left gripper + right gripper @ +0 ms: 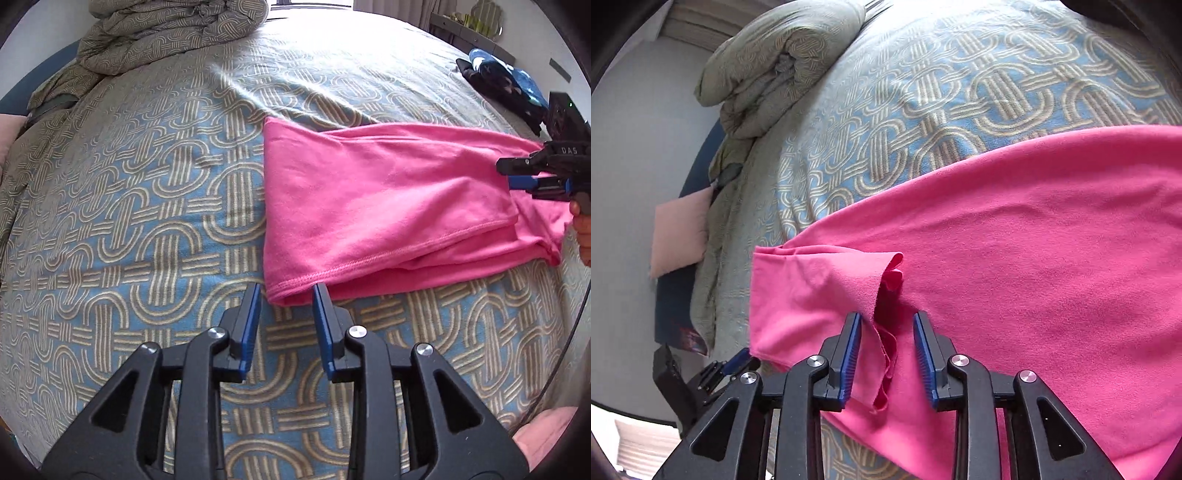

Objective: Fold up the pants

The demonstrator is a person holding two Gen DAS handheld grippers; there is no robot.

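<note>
Left wrist: my left gripper (286, 291) open at pants (369, 192) near corner | right gripper (888, 321) open astride raised hem fold (882, 280) | I'd pinch all layers together.

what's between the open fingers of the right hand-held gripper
In the right wrist view, a loose ruffled edge of the pink pants lies between the right hand-held gripper fingers, ungripped.

Your right gripper (888, 317) has its jaws apart, with a loose fold of the pink pants (1015, 240) lying between them. The pants lie on the patterned blue bedspread (923, 92). A rolled duvet (775, 62) sits far behind.
</note>
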